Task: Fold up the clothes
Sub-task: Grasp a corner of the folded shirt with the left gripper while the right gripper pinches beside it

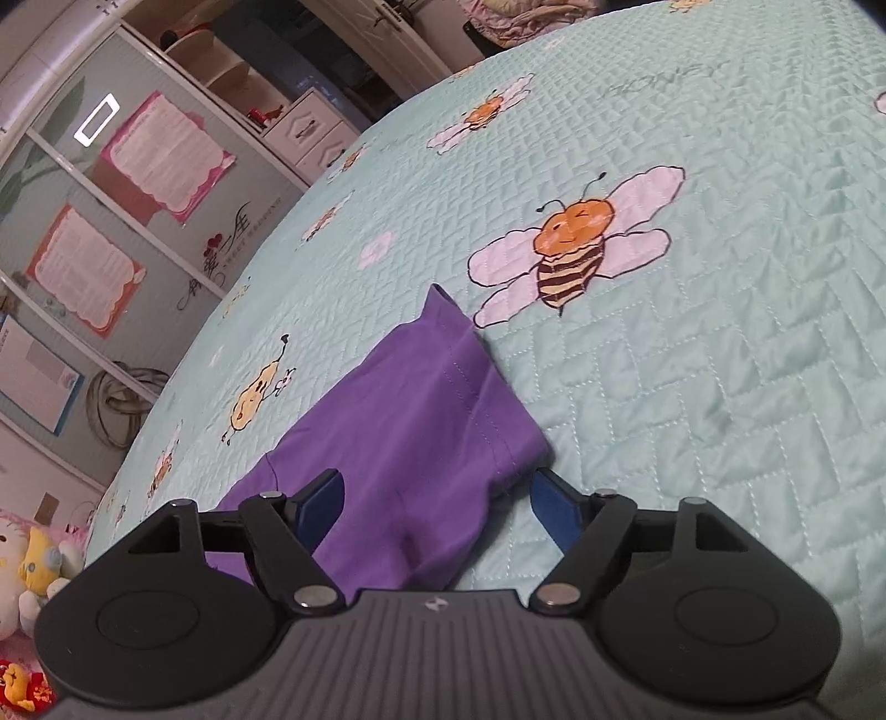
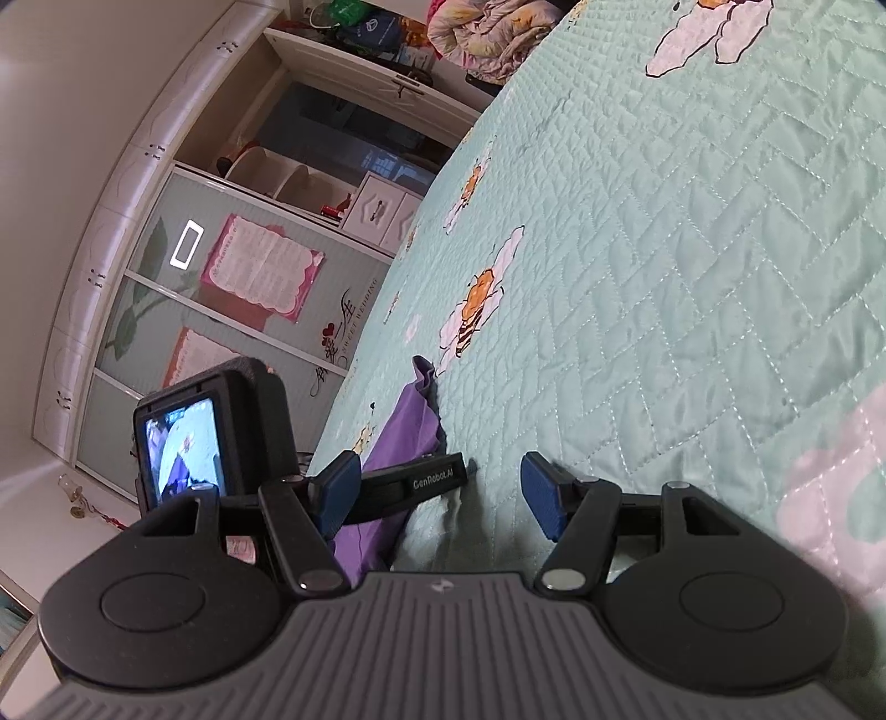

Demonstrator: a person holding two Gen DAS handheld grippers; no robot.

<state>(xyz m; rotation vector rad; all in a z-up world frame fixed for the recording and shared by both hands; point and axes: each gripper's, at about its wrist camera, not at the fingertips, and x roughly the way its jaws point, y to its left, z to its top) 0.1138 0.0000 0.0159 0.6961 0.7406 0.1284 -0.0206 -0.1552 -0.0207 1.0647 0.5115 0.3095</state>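
Observation:
A purple garment (image 1: 410, 410) lies on the mint-green quilted bedspread (image 1: 692, 360), its hemmed end pointing away from me. My left gripper (image 1: 437, 507) stands open low over the garment's near part; the cloth runs between the blue pads (image 1: 321, 507) without being pinched. In the right wrist view the same purple garment (image 2: 410, 421) shows as a narrow strip, with the left gripper's black finger (image 2: 421, 482) resting across it and its camera screen (image 2: 183, 448) behind. My right gripper (image 2: 440, 495) is open just right of the cloth, over bare bedspread (image 2: 664, 277), holding nothing.
The bed's edge runs along the left in both views. Beyond it stand a wardrobe (image 1: 111, 221) with papers on its glass doors and a white drawer unit (image 1: 310, 130). Plush toys (image 1: 33, 559) sit at the lower left. A bundled blanket (image 2: 487, 33) lies at the bed's far end.

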